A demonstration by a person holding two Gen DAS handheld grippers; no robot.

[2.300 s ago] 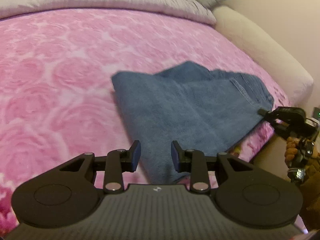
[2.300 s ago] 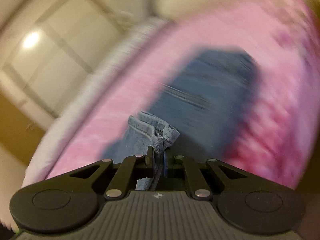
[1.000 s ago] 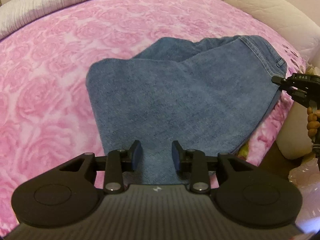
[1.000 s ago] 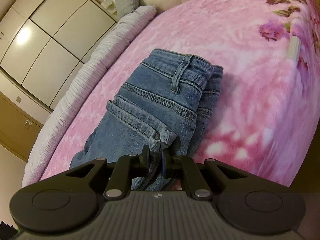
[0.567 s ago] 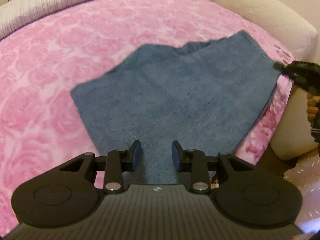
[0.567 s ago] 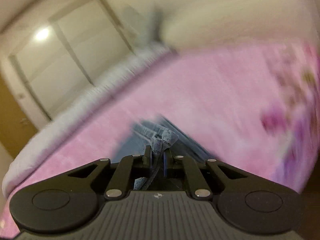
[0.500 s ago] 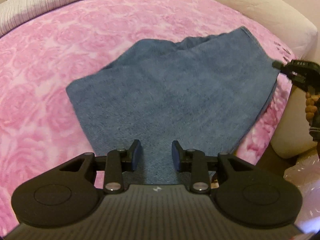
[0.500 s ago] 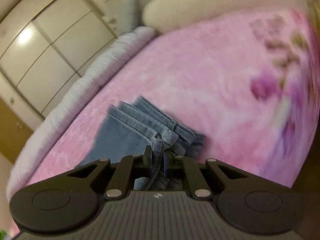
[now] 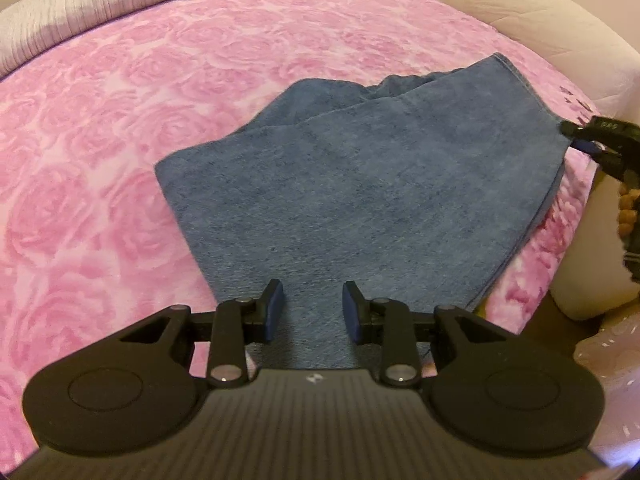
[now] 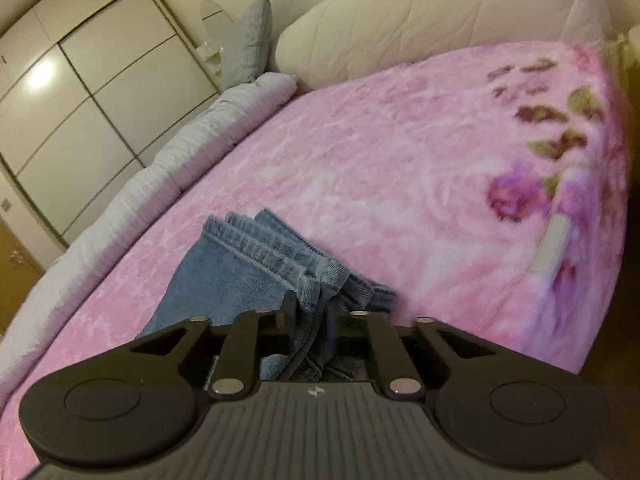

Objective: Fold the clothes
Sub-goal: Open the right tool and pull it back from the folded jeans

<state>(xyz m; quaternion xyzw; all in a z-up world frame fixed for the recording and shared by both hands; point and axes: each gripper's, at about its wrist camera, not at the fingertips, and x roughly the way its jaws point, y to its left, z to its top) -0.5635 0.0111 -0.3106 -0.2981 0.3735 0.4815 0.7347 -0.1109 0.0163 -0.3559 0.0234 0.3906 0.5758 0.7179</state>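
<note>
Folded blue jeans (image 9: 360,184) lie on the pink rose bedspread (image 9: 100,140). My left gripper (image 9: 313,304) hovers over their near edge, fingers apart with nothing clamped between them. At the jeans' far right corner is my right gripper (image 9: 580,140). In the right wrist view the stitched hem corner (image 10: 316,276) of the jeans (image 10: 240,272) stands between the fingers of the right gripper (image 10: 312,316), whose jaws are opening. The denim looks slack between the pads there.
The bed's edge (image 9: 568,216) drops off just right of the jeans, beside a person's hand (image 9: 628,212). A cream pillow (image 10: 420,20) and a pale ribbed quilt (image 10: 160,168) line the far sides. Wardrobe doors (image 10: 80,100) stand beyond the bed.
The right gripper's jaws have parted around the hem corner that they were pinching. The jeans' right corner was drawn outward and the cloth lies flatter. The left gripper has stayed in place.
</note>
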